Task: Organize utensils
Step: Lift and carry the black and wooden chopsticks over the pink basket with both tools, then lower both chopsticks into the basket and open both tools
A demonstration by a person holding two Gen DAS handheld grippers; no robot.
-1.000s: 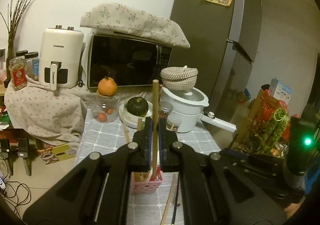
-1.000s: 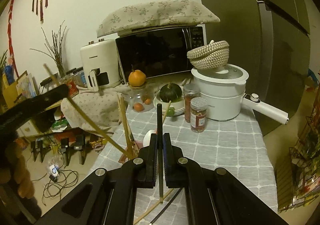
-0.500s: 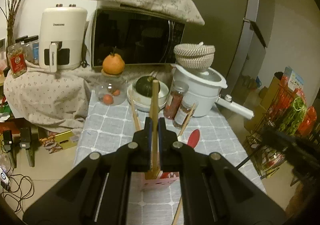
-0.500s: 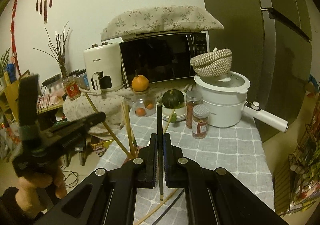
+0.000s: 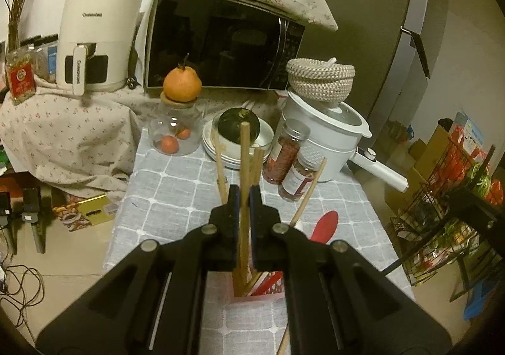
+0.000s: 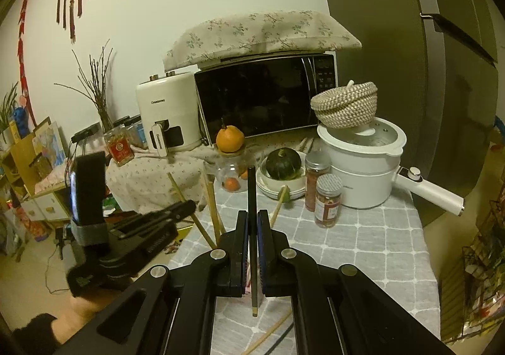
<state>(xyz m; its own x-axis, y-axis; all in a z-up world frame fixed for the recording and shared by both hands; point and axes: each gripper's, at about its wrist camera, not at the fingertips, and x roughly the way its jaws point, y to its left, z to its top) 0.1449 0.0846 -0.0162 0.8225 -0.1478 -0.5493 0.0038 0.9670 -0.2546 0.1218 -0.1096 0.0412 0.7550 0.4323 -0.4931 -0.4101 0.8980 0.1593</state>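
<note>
wooden chopstick pinched upright in left gripper — black chopstick pinched in right gripper.

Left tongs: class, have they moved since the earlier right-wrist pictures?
Yes. The left tongs have come in and down from the left edge toward the table, judged against the air fryer.

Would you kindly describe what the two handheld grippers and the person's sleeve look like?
Both the left gripper and right gripper are matte black plastic, with silver pivot screws and blue-edged pads inside the jaws. A grey band wraps the left gripper's handle. The dark fuzzy sleeve cuff is black.
</note>
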